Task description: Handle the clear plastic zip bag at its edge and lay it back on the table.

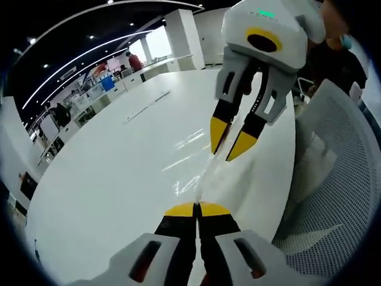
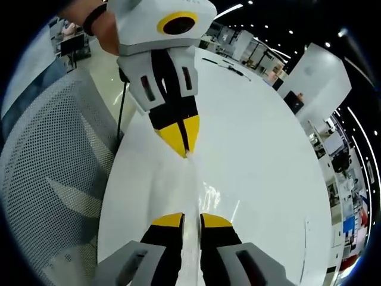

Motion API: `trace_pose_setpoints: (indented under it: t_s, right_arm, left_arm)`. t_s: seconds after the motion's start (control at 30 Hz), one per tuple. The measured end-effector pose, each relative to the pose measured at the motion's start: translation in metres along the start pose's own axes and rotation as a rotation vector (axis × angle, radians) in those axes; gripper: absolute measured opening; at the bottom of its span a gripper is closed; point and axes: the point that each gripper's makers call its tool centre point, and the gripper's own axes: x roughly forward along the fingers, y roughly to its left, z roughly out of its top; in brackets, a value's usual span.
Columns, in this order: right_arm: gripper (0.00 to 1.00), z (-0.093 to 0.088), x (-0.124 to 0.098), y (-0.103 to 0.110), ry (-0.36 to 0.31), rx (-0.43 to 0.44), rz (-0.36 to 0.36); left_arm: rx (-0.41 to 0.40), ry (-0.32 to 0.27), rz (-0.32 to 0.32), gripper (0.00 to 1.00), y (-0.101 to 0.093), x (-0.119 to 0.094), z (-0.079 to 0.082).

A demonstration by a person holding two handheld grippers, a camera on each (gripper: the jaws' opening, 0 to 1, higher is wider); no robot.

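The clear plastic zip bag (image 1: 205, 176) is stretched as a thin, glossy sheet between the two grippers, just above the white table (image 1: 107, 173). My left gripper (image 1: 197, 208) is shut on the bag's near edge, its yellow tips pressed together. My right gripper (image 1: 229, 149) comes down from the upper right, and its tips stand a narrow gap apart around the bag's far edge. In the right gripper view the bag (image 2: 191, 179) runs up from between the right gripper's (image 2: 191, 219) parted jaws to the left gripper (image 2: 186, 149), pinched on it.
A white mesh chair (image 1: 339, 179) (image 2: 53, 179) stands against the table's edge beside both grippers. A long thin strip (image 1: 146, 106) lies far out on the table (image 2: 268, 155). A black cable (image 2: 122, 107) hangs by the chair. A person's hand (image 2: 104, 27) holds the left gripper.
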Motion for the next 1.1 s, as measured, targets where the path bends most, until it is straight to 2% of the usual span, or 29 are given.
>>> trace_pose_setpoints:
  t_s: [0.4, 0.53, 0.83, 1.1]
  right_arm:
    - [0.21, 0.012, -0.012, -0.006, -0.036, 0.004, -0.026]
    - [0.22, 0.016, -0.013, -0.006, -0.038, -0.007, -0.031]
    - [0.21, 0.036, -0.008, -0.006, -0.06, -0.049, -0.031]
    - [0.15, 0.05, 0.001, -0.003, -0.06, -0.098, -0.008]
  left_arm:
    - [0.015, 0.005, -0.011, 0.0, -0.002, 0.006, -0.002]
    - [0.022, 0.003, -0.018, 0.0, -0.004, 0.006, -0.001]
    - [0.04, -0.005, -0.024, 0.0, -0.003, 0.007, 0.0]
    - [0.075, 0.001, -0.041, 0.0, -0.009, 0.007, 0.001]
